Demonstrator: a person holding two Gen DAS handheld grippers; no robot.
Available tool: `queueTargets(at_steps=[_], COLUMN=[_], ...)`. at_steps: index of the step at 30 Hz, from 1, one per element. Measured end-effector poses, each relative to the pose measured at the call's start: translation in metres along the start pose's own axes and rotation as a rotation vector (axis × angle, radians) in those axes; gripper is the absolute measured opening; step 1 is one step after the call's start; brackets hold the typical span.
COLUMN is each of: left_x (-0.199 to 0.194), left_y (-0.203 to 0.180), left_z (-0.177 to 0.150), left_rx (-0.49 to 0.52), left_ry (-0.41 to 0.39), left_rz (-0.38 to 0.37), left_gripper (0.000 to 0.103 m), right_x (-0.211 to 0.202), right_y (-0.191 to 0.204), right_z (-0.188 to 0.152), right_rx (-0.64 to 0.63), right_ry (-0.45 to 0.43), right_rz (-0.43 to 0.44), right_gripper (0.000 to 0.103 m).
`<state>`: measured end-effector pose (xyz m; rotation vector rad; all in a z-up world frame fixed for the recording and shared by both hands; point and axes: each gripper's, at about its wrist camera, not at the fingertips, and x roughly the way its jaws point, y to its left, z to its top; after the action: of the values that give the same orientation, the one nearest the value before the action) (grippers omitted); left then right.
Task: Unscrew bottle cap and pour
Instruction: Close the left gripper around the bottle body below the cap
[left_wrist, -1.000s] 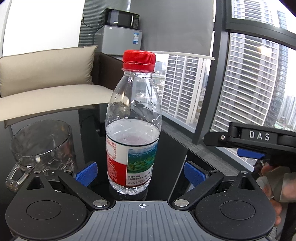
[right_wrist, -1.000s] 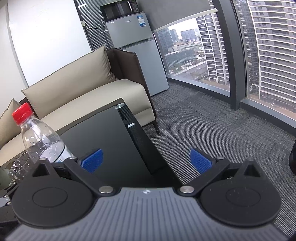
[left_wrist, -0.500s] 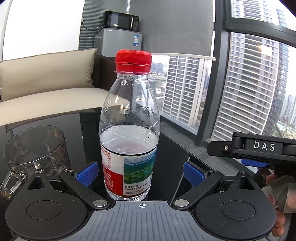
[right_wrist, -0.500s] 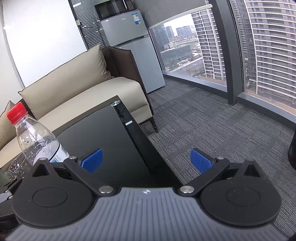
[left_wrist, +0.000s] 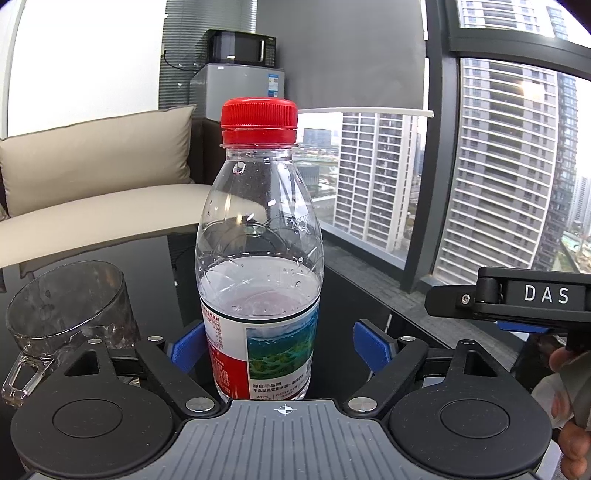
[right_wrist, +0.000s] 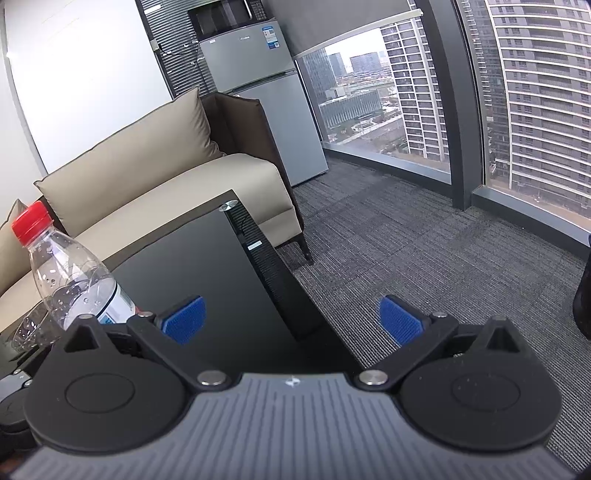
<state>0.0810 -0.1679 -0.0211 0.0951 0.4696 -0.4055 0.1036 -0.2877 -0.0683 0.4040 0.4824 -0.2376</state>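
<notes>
A clear plastic water bottle (left_wrist: 260, 280) with a red cap (left_wrist: 259, 119) and a red, white and green label stands upright on the black glass table (left_wrist: 354, 295), about half full. My left gripper (left_wrist: 282, 345) is open with the bottle's lower body between its blue pads; the left pad (left_wrist: 186, 345) is close to the bottle, the right pad (left_wrist: 371, 347) stands apart. A clear glass mug (left_wrist: 70, 306) stands just left of the bottle. My right gripper (right_wrist: 291, 319) is open and empty, to the right of the bottle (right_wrist: 74, 280), over the table's right edge.
A beige sofa (right_wrist: 155, 192) stands behind the table. A grey fridge (right_wrist: 266, 96) with a microwave on top is beyond it. Grey carpet (right_wrist: 424, 240) and tall windows lie to the right. The table's right edge (right_wrist: 273, 273) runs between my right gripper's pads.
My left gripper has moved forward, so the bottle now sits deeper between its pads. My right gripper has shifted slightly; the bottle stays upright.
</notes>
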Motion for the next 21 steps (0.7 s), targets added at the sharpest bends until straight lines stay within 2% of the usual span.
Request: queueTargets(at_steps=[4, 5, 11, 21], left_x=[0.001, 0.000, -0.001, -0.010], left_y=[0.004, 0.006, 0.007, 0.010], left_z=[0.001, 0.001, 0.002, -0.003], left_rx=[-0.003, -0.007, 0.001, 0.026], left_ry=[0.006, 0.008, 0.015, 0.028], left_rz=[0.013, 0.015, -0.004, -0.057], left_gripper=[0.060, 0.057, 0.057, 0.057], right_x=[0.000, 0.000, -0.002, -0.005], right_y=[0.000, 0.001, 0.001, -0.005], right_z=[-0.001, -0.001, -0.003, -0.006], right_rx=[-0.001, -0.003, -0.007, -0.006], right_ry=[-0.005, -0.004, -0.012, -0.038], right_rz=[-0.010, -0.011, -0.021, -0.090], right_gripper=[0.103, 0.103, 0.103, 0.103])
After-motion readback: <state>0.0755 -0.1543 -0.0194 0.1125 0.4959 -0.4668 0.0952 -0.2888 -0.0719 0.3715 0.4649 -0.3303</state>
